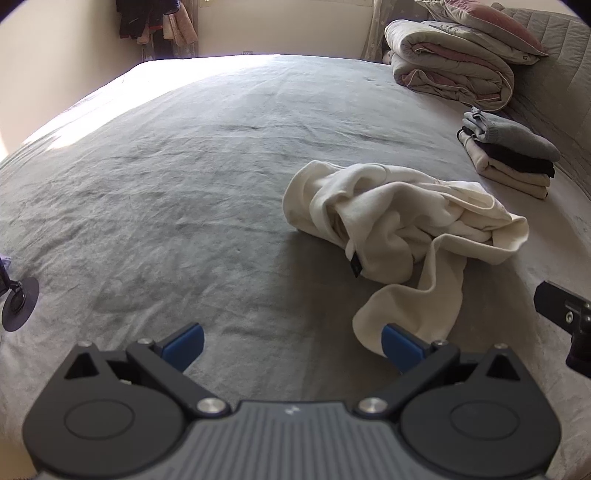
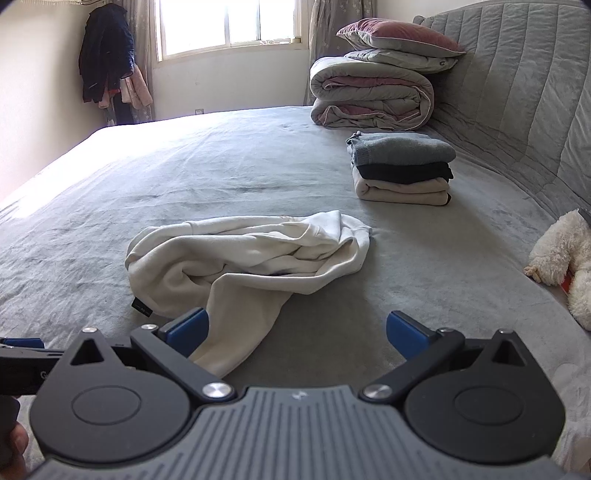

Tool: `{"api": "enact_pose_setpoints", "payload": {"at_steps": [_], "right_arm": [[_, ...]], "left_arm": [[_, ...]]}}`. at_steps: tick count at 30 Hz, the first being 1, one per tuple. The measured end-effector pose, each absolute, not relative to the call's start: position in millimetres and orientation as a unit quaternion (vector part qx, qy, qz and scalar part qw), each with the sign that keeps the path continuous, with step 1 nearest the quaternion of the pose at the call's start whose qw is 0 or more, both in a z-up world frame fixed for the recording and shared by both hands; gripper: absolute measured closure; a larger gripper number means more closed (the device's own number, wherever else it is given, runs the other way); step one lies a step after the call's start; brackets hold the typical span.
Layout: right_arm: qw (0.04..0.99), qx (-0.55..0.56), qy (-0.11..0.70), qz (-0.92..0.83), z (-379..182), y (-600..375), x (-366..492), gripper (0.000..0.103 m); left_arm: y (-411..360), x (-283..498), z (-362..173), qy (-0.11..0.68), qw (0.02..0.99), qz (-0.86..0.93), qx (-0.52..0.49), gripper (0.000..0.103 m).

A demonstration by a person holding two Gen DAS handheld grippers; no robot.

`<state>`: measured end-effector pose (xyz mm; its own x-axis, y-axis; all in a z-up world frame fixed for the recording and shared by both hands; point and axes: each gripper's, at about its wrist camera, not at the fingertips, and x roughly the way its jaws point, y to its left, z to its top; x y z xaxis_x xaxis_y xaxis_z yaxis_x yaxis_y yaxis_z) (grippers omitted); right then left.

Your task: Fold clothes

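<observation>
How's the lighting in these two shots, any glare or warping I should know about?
Left wrist view: sunlight blows out the far left edge of the grey bedspread, fisheye bulges the bed, and the crumpled cream garment stays sharp. Right wrist view: the bright window is overexposed, washing out the bed's far left edge; corners vignette dark.

bed (image 2: 221, 155): grey cover | window (image 2: 225, 26): bright (daylight) | walls (image 2: 40, 85): cream

Cream garment (image 2: 251, 254), grey bedspread (image 2: 147, 177), grey-black-beige folded stack (image 2: 402, 170), blue-tipped black tool (image 2: 295, 332)
</observation>
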<state>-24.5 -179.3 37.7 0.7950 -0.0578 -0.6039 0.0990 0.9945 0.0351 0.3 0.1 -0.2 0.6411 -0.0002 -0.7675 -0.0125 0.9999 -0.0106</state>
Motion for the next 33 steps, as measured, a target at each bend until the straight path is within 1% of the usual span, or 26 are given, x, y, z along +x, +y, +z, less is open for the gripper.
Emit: {"api": "enact_pose_setpoints", "payload": {"at_steps": [33], "right_arm": [[0.938, 0.037, 0.341, -0.048, 20.1, -179.2, -14.9, 0.0]], "left_arm": [[10.5, 5.1, -2.3, 0.434, 0.9, 0.007, -0.033, 0.0]]}}
